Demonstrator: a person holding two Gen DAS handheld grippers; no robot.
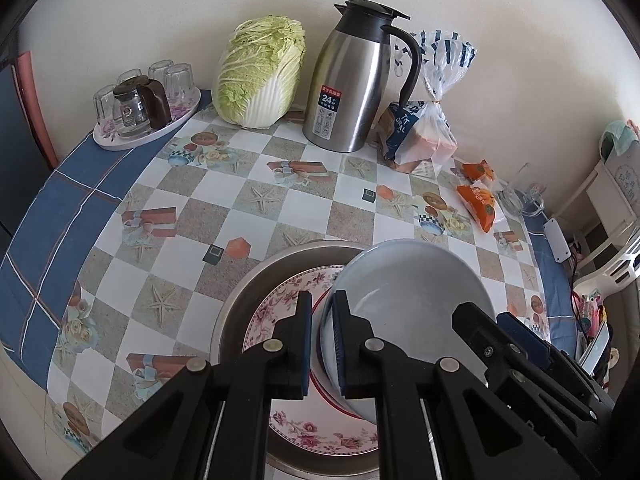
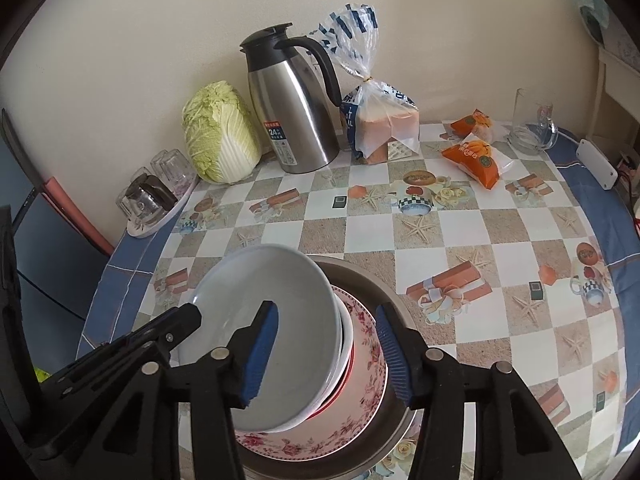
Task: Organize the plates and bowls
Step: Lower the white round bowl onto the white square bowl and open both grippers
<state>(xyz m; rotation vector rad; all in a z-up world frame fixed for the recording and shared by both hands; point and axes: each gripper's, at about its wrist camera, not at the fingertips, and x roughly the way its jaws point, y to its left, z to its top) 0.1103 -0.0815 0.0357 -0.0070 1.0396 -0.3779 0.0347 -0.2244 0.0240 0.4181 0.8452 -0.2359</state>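
A pale grey bowl [image 1: 412, 280] [image 2: 276, 280] tilts on top of a stack: a red-rimmed bowl [image 2: 347, 344], a floral plate [image 1: 280, 308] [image 2: 368, 364], and a round metal tray [image 1: 244, 292] [image 2: 384, 288]. My left gripper [image 1: 322, 312] is shut on the grey bowl's left rim. My right gripper [image 2: 326, 320] is open, its jaws astride the grey bowl's right rim, one pad inside the bowl and one outside over the plate. The right gripper's finger also shows in the left wrist view [image 1: 480, 324].
On the checked tablecloth behind stand a steel thermos jug [image 1: 352, 84] [image 2: 292, 108], a cabbage [image 1: 260, 72] [image 2: 220, 136], a bread bag [image 1: 424, 128] [image 2: 380, 120], orange snack packets [image 1: 478, 196] [image 2: 476, 156], a glass mug [image 2: 534, 128] and a tray of glasses [image 1: 144, 108] [image 2: 156, 196].
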